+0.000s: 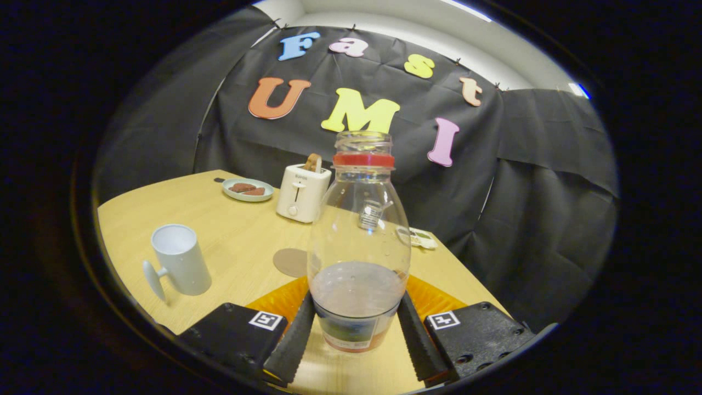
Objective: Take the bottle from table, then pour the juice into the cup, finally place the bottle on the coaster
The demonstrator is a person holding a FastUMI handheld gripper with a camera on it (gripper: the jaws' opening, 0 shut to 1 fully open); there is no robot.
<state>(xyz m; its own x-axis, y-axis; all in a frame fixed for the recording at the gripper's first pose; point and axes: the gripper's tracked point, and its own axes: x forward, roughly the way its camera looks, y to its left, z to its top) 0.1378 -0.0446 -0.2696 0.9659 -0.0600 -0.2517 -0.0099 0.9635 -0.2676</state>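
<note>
Clear bottle [359, 241] between hand-held gripper [356, 336] fingers

The gripper [355, 334] has both fingers [293, 343] pressed on the lower sides of an upright, uncapped clear bottle [359, 230] about a third full of brownish juice [356, 288]. At ten o'clock from the bottle a white cup [181, 260] stands on the wooden worktop [230, 230], and a round brown coaster [290, 262] lies just behind the bottle's left side. Beyond, at eleven o'clock, stand a white toaster [303, 191] and a plate [248, 189].

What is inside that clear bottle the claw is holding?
The bottle, held by the claw, has brownish juice in its lower part; above is empty. A label hides the very bottom.
</note>
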